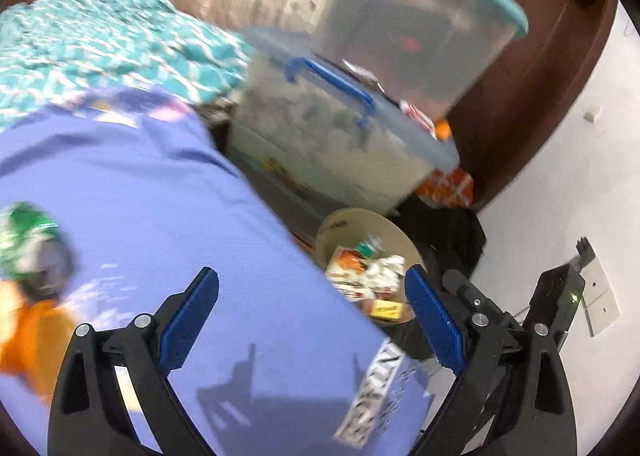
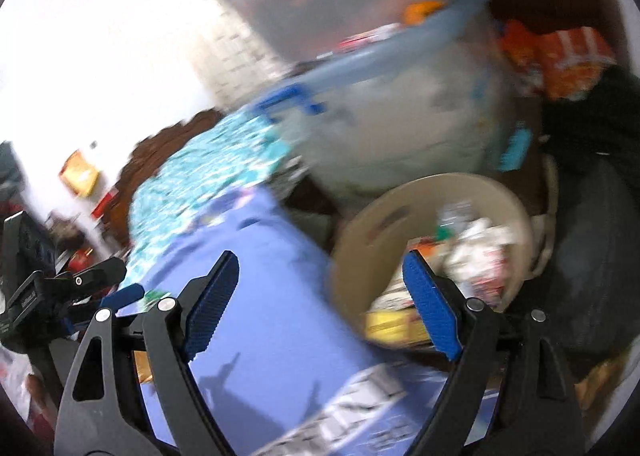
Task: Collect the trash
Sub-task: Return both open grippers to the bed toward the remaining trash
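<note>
Both grippers, left [image 1: 312, 320] & right [image 2: 320, 304], fingers apart, empty, near trash bin [image 2: 352, 256].

A round beige bin [image 2: 360, 240] stands upright on the floor beside the bed, open at the top. Inside lies trash [image 2: 476, 252]: crumpled white paper, a yellow box [image 2: 394, 326], orange and green wrappers.

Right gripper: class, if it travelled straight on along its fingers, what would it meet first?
Probably the rim of the beige trash bin, where the purple sheet ends. The right gripper is open and empty; blur leaves depth uncertain.
</note>
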`<state>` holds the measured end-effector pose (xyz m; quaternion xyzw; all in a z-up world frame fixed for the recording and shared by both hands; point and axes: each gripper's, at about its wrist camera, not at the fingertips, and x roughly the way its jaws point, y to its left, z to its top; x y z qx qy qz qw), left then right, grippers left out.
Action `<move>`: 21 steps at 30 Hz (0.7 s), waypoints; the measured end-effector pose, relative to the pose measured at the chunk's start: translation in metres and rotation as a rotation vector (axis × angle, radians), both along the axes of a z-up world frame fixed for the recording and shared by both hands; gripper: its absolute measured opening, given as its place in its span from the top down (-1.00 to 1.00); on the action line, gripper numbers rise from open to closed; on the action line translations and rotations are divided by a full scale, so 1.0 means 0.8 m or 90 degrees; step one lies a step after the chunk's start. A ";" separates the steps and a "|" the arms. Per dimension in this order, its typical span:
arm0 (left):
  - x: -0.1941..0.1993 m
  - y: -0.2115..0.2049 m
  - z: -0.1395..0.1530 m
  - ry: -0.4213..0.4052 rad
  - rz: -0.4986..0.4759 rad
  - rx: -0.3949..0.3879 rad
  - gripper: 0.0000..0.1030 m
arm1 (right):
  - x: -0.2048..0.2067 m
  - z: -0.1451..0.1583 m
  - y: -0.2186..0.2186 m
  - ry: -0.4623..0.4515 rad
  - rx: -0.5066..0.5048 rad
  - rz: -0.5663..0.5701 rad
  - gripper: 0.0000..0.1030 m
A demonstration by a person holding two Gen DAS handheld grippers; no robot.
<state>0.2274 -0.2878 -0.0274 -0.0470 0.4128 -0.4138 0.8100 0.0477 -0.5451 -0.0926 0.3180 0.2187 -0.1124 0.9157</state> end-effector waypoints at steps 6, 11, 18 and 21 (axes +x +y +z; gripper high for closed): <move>0.023 0.160 0.011 -0.037 0.175 0.034 -0.74 | 0.051 0.008 0.090 0.022 0.003 0.144 -0.49; 0.074 0.294 -0.025 0.001 0.346 0.108 -0.74 | 0.111 -0.003 0.173 0.069 0.008 0.252 -0.41; 0.155 0.402 -0.096 0.078 0.458 0.183 -0.76 | 0.195 -0.042 0.275 0.146 0.040 0.353 -0.66; 0.174 0.412 -0.112 0.097 0.443 0.177 -0.77 | 0.213 -0.057 0.314 0.173 0.022 0.387 -0.80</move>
